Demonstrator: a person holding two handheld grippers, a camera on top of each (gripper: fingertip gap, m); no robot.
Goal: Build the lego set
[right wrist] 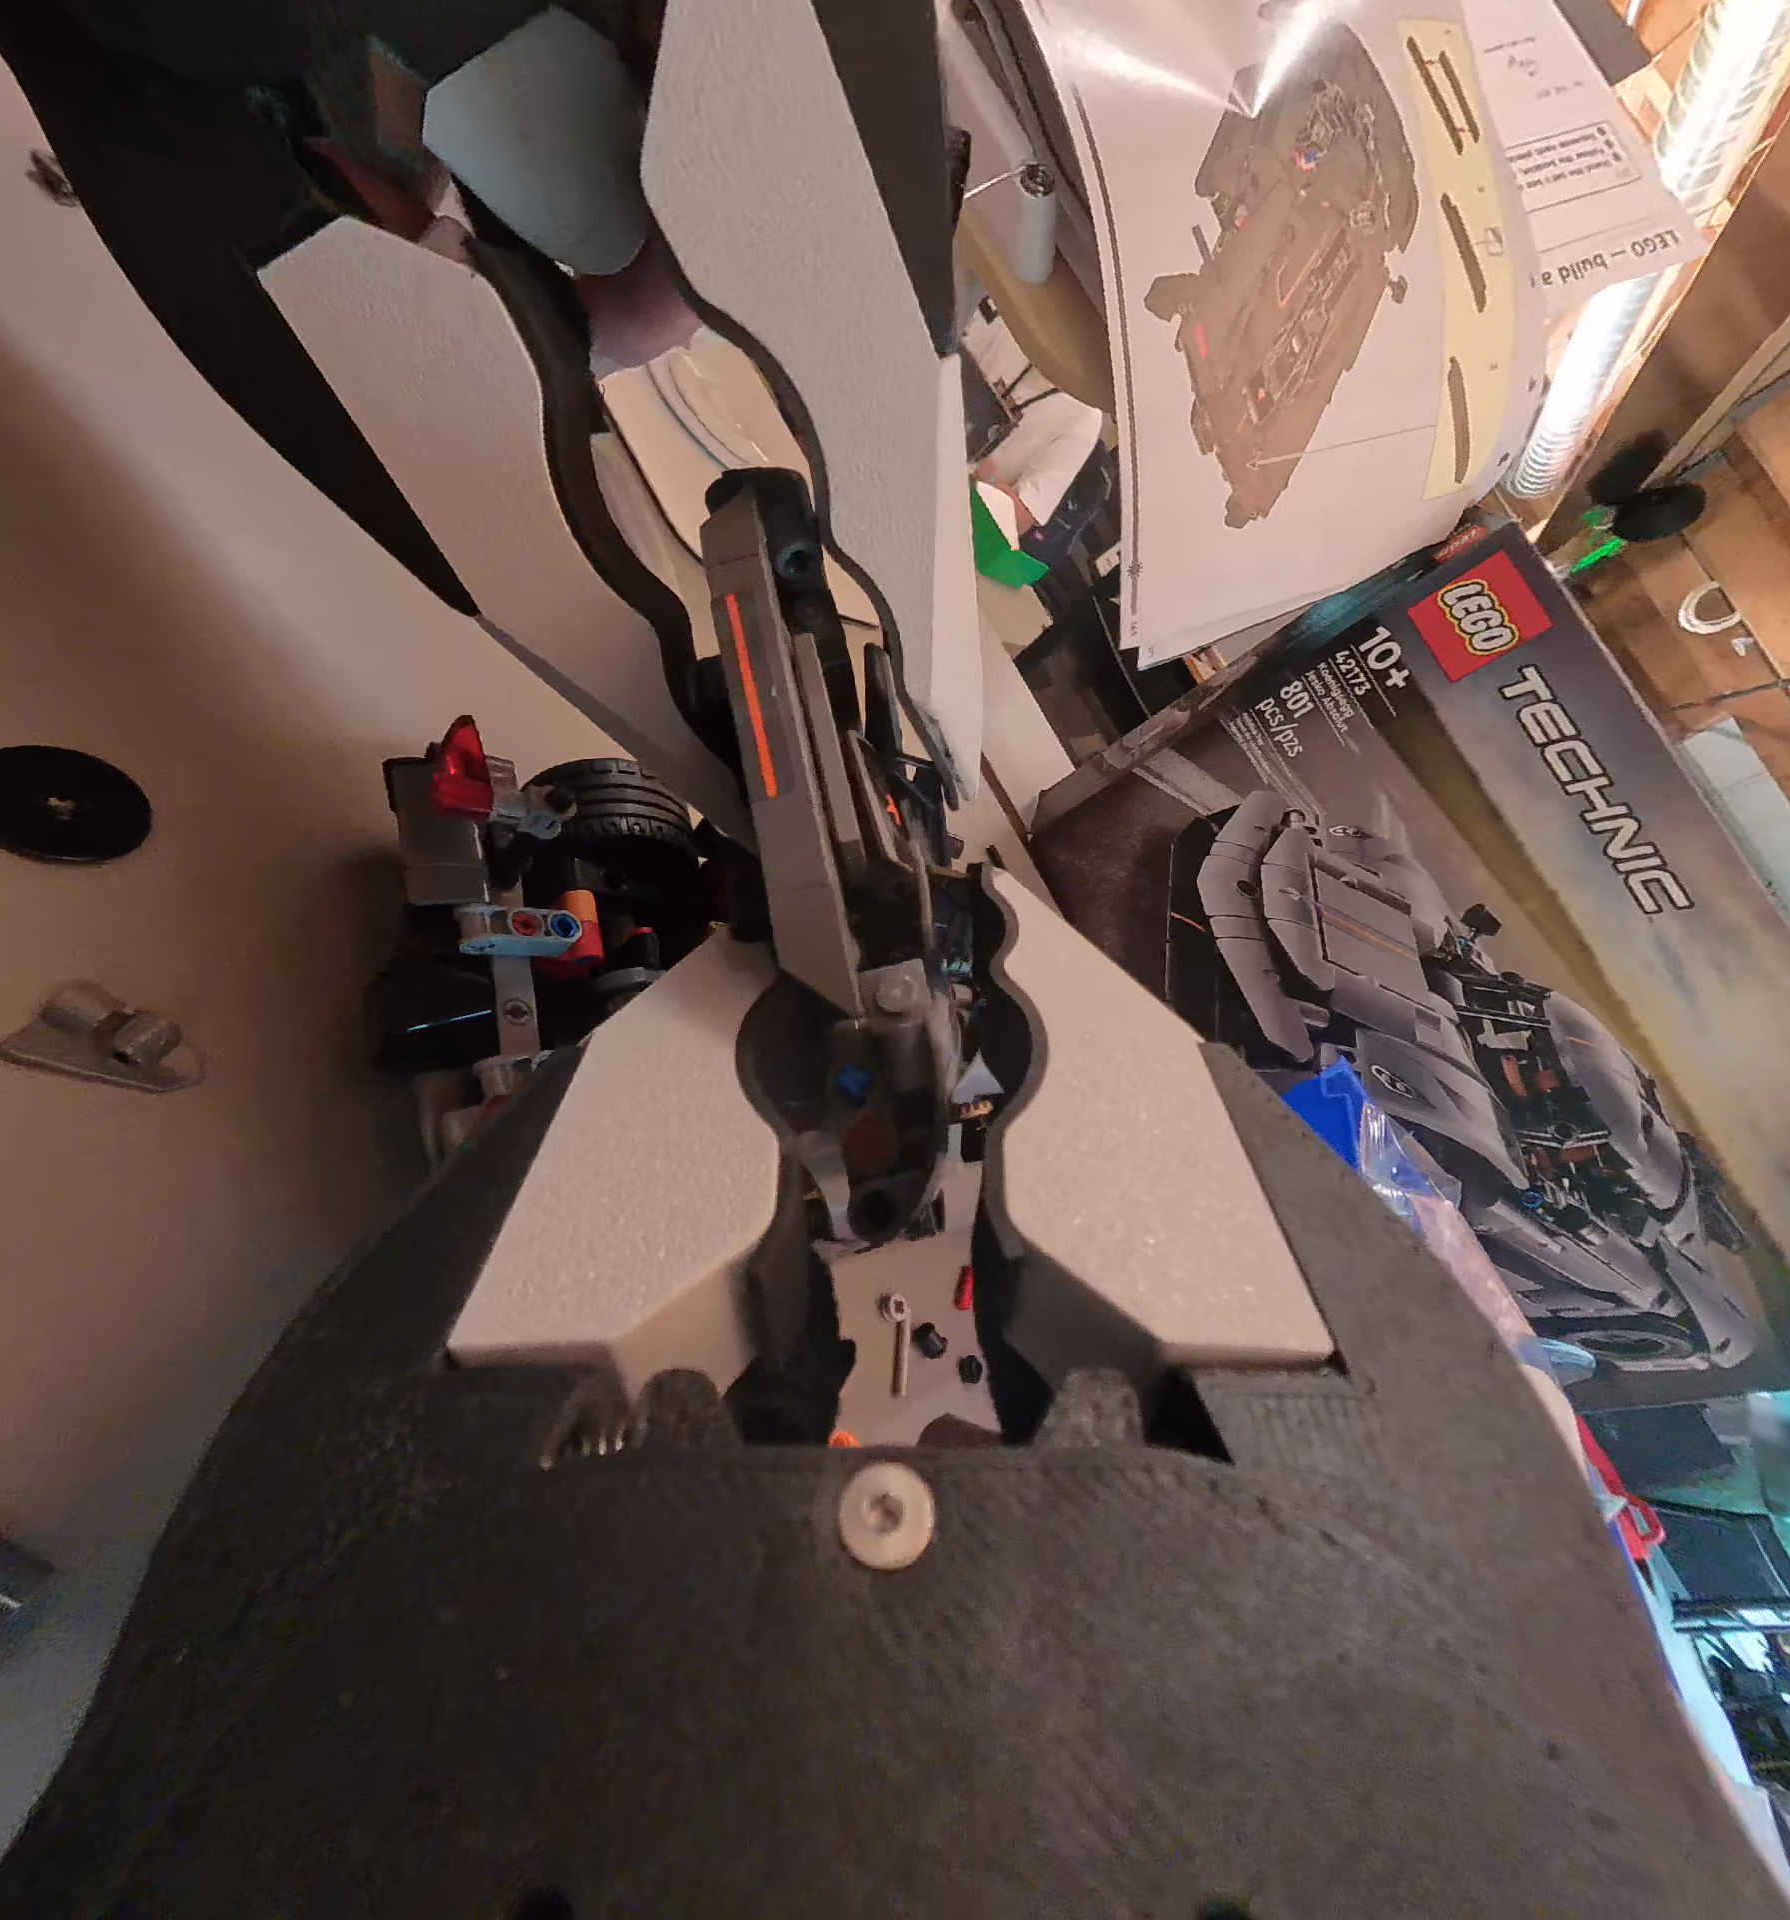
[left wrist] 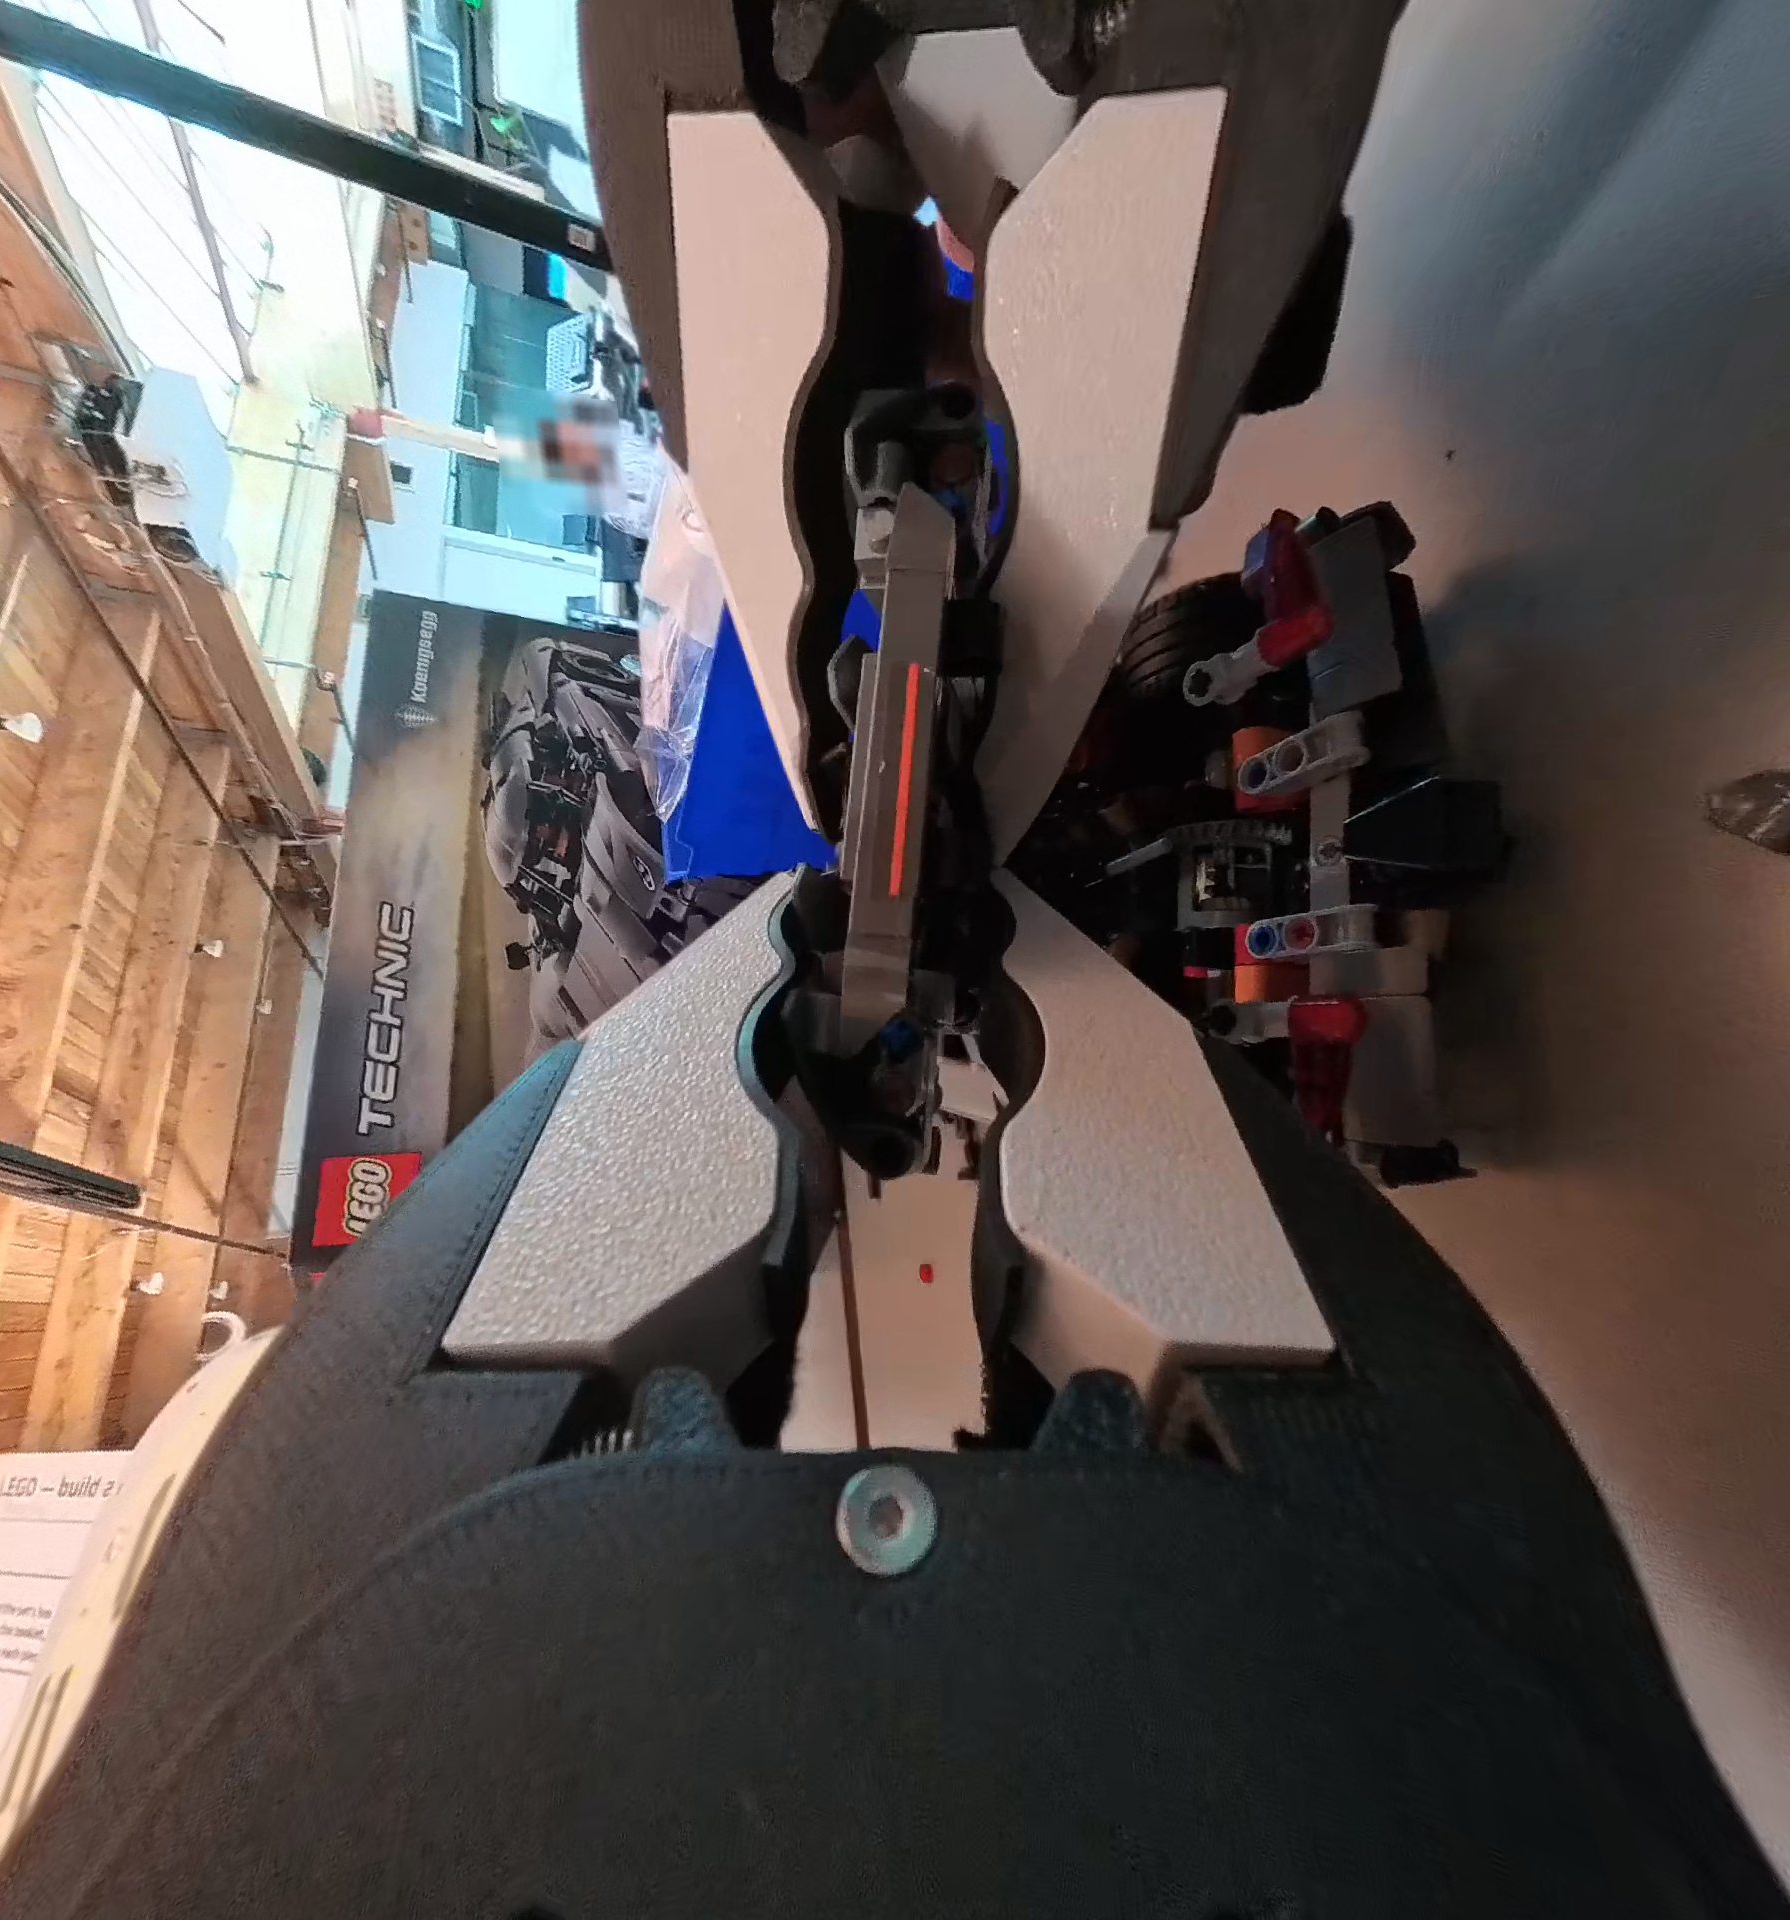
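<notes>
A long grey lego sub-assembly with an orange stripe [left wrist: 896, 769] is held in the air between both grippers. My left gripper [left wrist: 896, 997] is shut on its near end. My right gripper [left wrist: 912, 582] comes from the opposite side and is shut on the far end. In the right wrist view the same sub-assembly [right wrist: 766, 727] runs from my right gripper [right wrist: 870, 1018] up to my left gripper [right wrist: 829, 644]. The partly built car chassis [left wrist: 1317, 831], with a black tyre and red, blue and orange parts, rests on the white table behind it [right wrist: 517, 914].
The lego set box [right wrist: 1493, 935] stands behind, also in the left wrist view [left wrist: 423, 935]. An open instruction booklet [right wrist: 1286, 312] hangs over it. A blue bin [left wrist: 735, 748] holds plastic bags. A black disc [right wrist: 52, 803] and loose grey pieces [right wrist: 101, 1039] lie on the table. Only a small space, under 4 cm, lies between the two pairs of fingers.
</notes>
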